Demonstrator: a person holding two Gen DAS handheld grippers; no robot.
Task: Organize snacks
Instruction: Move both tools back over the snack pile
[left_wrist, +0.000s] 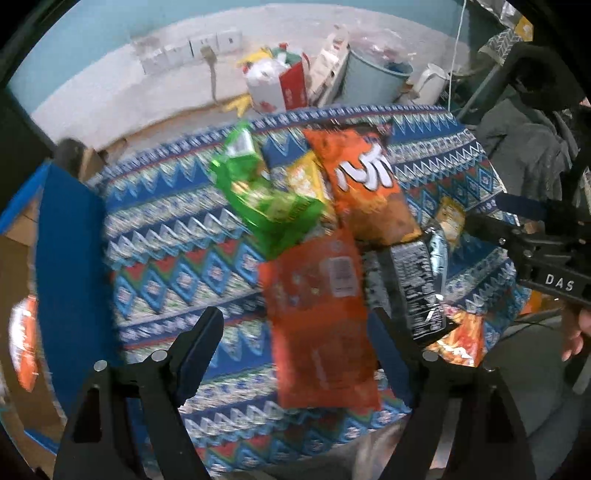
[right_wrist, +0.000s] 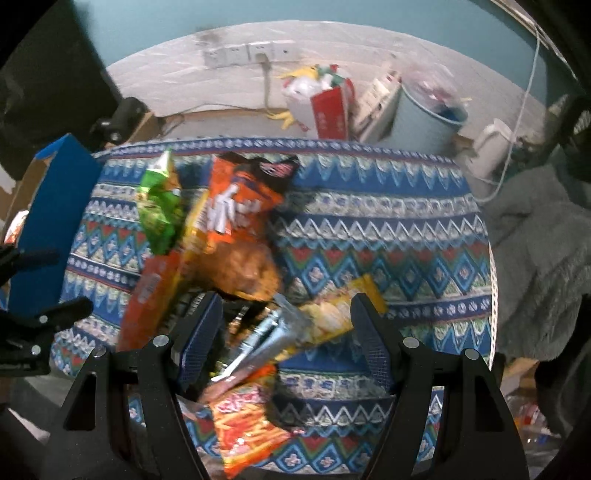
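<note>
Left gripper (left_wrist: 295, 354) low in its own view, jaws spread wide, nothing pinched; flat orange packet (left_wrist: 317, 325) lying on the cloth (left_wrist: 177, 258) between the fingers, neither pad seen pressing it. Just right of that packet, a black packet (left_wrist: 417, 284) with white print, and under its lower end a red-orange noodle-print pack (left_wrist: 461, 339). Right gripper (right_wrist: 286, 339) likewise wide open, hovering over the near end of the pile: silver-ended yellow packet (right_wrist: 332, 314) lying across the gap between its fingers, red-orange noodle-print pack below it near the table's front edge. No pad seen touching either. Right gripper also at the right edge of the left view, black, marked DAS, a hand (left_wrist: 576, 332) behind it.

Farther in, a big orange chip bag (left_wrist: 365, 181) with white lettering, tilted, resting on the other snacks. Left of it a green bag (left_wrist: 255, 184), crumpled, overlapping a yellow one (left_wrist: 306, 177).

At the table's left side, a blue box (left_wrist: 70, 258), open, with an orange pack (left_wrist: 24, 343) inside.

Beyond the table: a red-and-white bag (left_wrist: 277, 88), a pale blue bin (left_wrist: 373, 77), a white jug (left_wrist: 430, 83), wall sockets (left_wrist: 192, 48). Grey blanket (right_wrist: 539, 251) off to the right.
</note>
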